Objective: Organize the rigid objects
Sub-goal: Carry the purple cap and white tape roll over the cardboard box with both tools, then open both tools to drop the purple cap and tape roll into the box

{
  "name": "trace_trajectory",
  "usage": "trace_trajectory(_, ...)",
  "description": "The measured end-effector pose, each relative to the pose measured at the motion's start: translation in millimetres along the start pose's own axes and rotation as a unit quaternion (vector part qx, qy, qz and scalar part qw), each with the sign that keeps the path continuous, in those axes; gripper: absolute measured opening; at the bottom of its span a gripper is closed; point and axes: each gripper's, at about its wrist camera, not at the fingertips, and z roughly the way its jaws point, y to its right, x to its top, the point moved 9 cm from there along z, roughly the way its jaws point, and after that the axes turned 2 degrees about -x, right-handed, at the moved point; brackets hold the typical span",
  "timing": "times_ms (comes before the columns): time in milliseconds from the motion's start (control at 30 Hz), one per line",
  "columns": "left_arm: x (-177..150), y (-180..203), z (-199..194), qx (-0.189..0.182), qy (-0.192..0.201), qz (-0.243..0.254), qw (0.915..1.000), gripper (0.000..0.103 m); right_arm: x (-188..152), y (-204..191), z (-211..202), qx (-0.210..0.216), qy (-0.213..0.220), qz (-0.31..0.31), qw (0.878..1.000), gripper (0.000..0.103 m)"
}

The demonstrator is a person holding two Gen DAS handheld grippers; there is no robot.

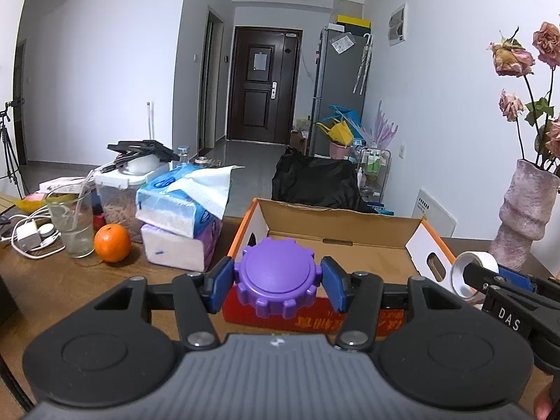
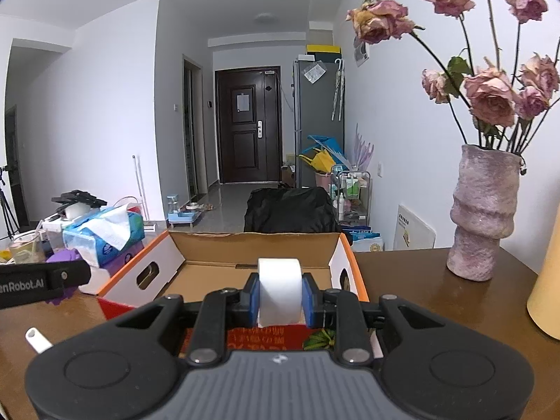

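Note:
My left gripper [image 1: 276, 285] is shut on a purple toothed plastic knob [image 1: 278, 276] and holds it in front of the near wall of an open cardboard box [image 1: 336, 222] with orange edges. My right gripper [image 2: 280, 297] is shut on a white roll of tape [image 2: 279, 290], held upright just before the same box [image 2: 252, 245]. In the left wrist view the tape roll [image 1: 472, 274] and the right gripper show at the right, beside the box. In the right wrist view the purple knob [image 2: 64, 257] shows at the left behind the left gripper's arm.
On the wooden table [image 1: 70, 290] stand an orange [image 1: 112, 243], a glass [image 1: 71, 224], stacked tissue packs [image 1: 182, 224], a plastic container [image 1: 119, 192] and cables at the left. A pink vase [image 2: 481, 213] of dried roses stands right of the box. A yellow object [image 2: 546, 290] is at the far right.

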Motion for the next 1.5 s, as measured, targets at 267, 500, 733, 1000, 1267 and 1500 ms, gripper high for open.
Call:
trace_trajectory(267,13,8,37,-0.002,0.0,0.011,0.9999,0.055,7,-4,35,0.0,-0.007,-0.01,1.0,0.023)
trace_trajectory(500,17,16,72,-0.004,-0.012,0.021,0.9997,0.056,12,-6,64,-0.002,-0.015,-0.02,1.0,0.023)
trace_trajectory(733,21,21,93,-0.003,-0.016,0.029,0.9995,0.056,12,-7,86,-0.004,-0.025,-0.023,0.999,0.023)
trace_trajectory(1000,24,21,115,0.004,-0.015,0.032,0.9994,0.056,4,-9,111,-0.01,-0.046,-0.023,0.999,0.023)
trace_trajectory(1267,11,13,143,0.014,-0.03,0.038,0.9987,0.055,-8,-12,126,-0.009,-0.051,-0.024,0.998,0.023)
trace_trajectory(1500,5,14,148,0.011,-0.036,0.044,0.9983,0.055,-15,-8,134,-0.02,-0.064,-0.023,0.997,0.023)
